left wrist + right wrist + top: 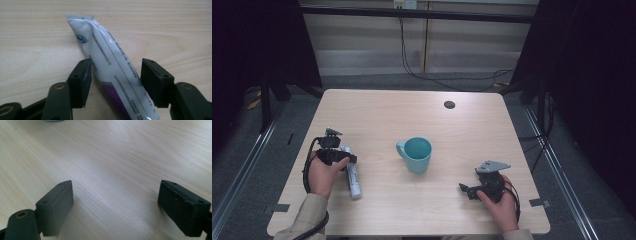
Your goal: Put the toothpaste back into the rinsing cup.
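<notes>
Judging by how it lies, we take the white tube (112,72) to be a light, soft squeeze pack: glossy plastic skin, flat crimped tail at the far end, fuller purple-banded body nearer the camera, so it should dent under pressure and could slide on smooth pads. It lies flat on the pale wooden counter (452,130) at our left, well apart from the teal mug (417,154) that stands upright near the middle. Our left gripper (115,82) straddles the tube across its width, about midway along; one of the fingers (80,80) is touching or nearly touching the tube's edge, while the other stands just beside the opposite edge with a sliver of counter between, so we read the fingers as not yet clenched on it, with the tube between them. We would take hold right here, across the fuller middle and not on the thin crimp, which would fold and slip, and squeeze only gently, since a hard pinch could push the contents toward the cap end, which we cannot see. Our right gripper (115,205) rests over bare counter near the front right edge, its fingers spread wide and released, holding nothing.
</notes>
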### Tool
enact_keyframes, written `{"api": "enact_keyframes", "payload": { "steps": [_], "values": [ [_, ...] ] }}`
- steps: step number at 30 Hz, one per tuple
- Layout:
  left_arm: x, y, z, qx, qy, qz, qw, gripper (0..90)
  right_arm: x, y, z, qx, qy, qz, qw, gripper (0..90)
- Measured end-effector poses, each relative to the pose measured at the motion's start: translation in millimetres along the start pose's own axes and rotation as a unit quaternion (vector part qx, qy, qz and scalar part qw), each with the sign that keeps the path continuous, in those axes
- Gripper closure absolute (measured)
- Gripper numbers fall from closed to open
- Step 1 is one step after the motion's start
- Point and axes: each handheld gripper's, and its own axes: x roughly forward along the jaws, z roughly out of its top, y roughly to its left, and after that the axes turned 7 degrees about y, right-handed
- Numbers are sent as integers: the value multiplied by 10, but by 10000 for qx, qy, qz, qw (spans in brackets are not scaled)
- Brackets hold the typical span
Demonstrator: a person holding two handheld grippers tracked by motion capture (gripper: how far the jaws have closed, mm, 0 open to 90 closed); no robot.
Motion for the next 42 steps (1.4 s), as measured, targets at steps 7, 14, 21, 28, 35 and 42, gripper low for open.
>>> {"api": "enact_keyframes", "payload": {
  "steps": [7, 14, 21, 28, 35, 42],
  "values": [
    [10, -2, 5, -163, 115, -7, 9998, 429, 0, 0, 0, 1, 1, 0, 10000, 127],
    [52, -3, -1, -410, 162, -53, 9990, 423, 0, 0, 0, 1, -1, 0, 10000, 126],
    [62, -3, 8, -402, 188, -38, 9990, 411, 0, 0, 0, 0, 1, 0, 10000, 126],
    [75, -37, 11, -303, 168, 64, 9994, 406, 0, 0, 0, 0, -1, -1, 10000, 127],
    [80, -41, 14, -285, 128, 97, 9995, 409, 0, 0, 0, 1, 1, 1, 10000, 127],
    [72, -41, 8, -269, 150, -12, 9995, 488, 0, 0, 0, 1, -1, 0, 10000, 127]
  ]
}}
